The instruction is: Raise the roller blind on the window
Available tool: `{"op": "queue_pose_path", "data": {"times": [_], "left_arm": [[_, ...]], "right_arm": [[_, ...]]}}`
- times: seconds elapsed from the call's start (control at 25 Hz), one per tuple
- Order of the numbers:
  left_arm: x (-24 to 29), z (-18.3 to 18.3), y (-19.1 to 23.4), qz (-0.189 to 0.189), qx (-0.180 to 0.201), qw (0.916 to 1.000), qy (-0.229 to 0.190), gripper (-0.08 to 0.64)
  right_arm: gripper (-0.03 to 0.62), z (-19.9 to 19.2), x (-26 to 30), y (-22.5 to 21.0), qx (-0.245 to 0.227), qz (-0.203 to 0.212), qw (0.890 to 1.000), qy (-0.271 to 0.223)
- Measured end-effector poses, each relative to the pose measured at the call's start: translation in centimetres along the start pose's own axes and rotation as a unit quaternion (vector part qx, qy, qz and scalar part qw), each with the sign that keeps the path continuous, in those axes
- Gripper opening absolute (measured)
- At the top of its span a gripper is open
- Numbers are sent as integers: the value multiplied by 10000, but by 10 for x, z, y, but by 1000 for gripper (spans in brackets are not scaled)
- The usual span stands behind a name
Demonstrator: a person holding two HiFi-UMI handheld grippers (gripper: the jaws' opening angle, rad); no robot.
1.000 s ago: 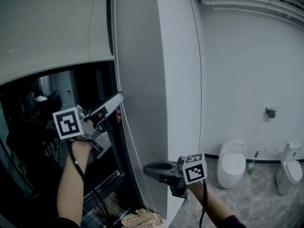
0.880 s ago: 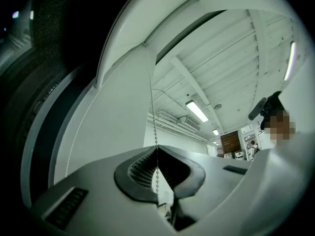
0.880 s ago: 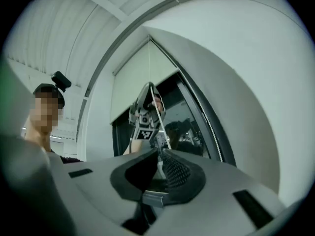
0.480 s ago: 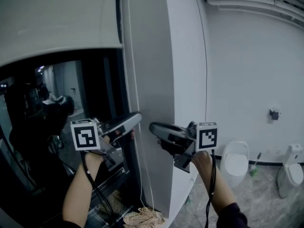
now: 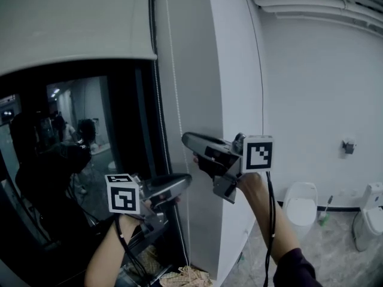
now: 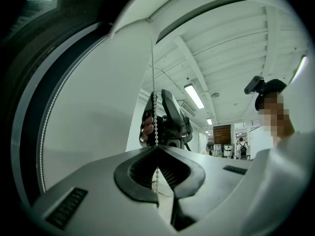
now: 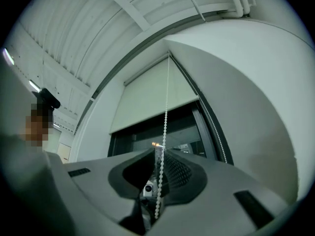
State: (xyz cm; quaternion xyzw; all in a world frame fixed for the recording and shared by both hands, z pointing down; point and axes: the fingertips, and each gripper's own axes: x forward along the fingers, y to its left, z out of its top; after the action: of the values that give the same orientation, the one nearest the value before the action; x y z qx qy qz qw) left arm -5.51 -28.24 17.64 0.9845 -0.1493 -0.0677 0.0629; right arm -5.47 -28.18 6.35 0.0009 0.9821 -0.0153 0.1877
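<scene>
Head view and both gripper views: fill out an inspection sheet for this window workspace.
Surface: no table; bare floor.
Job's things: blind partly raised over the dark window; chain hangs beside it.
Clutter: scrap pile below the chain.
Grippers: left gripper shut on the chain; right gripper higher, jaws slightly apart around the chain.
Cables: black cable along the right forearm, another along the left.
Surroundings: white wall, two toilets, brush.
</scene>
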Motion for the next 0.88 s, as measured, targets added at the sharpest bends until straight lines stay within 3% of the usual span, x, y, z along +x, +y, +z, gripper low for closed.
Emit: {"op": "queue_pose_path", "data": {"times": [0.08, 0.12, 0.56, 0.68, 0.76, 0.88], "left_arm": [[-2, -7, -2, -96, -39, 9999, 50, 15], [-3, -11, -4, -133, -45, 9999, 84, 15], [-18, -77, 8, -144, -99, 9962, 859, 15], [-25, -96, 15, -119, 78, 9949, 999, 16], [-30, -93, 15, -88, 231, 9956, 901, 17], [-39, -54, 5, -285, 205, 9989, 309, 17]], "right_arm": [[55, -5, 5, -1, -15, -70, 9999, 102], [23, -9, 7, -1, 19, -83, 9998, 154], [18, -79, -8, -6, 752, -124, 9943, 739], [18, -96, -16, -4, 920, -104, 9931, 725], [18, -101, -20, 0, 874, -109, 9935, 717], [17, -114, -22, 11, 557, -131, 9935, 987]]}}
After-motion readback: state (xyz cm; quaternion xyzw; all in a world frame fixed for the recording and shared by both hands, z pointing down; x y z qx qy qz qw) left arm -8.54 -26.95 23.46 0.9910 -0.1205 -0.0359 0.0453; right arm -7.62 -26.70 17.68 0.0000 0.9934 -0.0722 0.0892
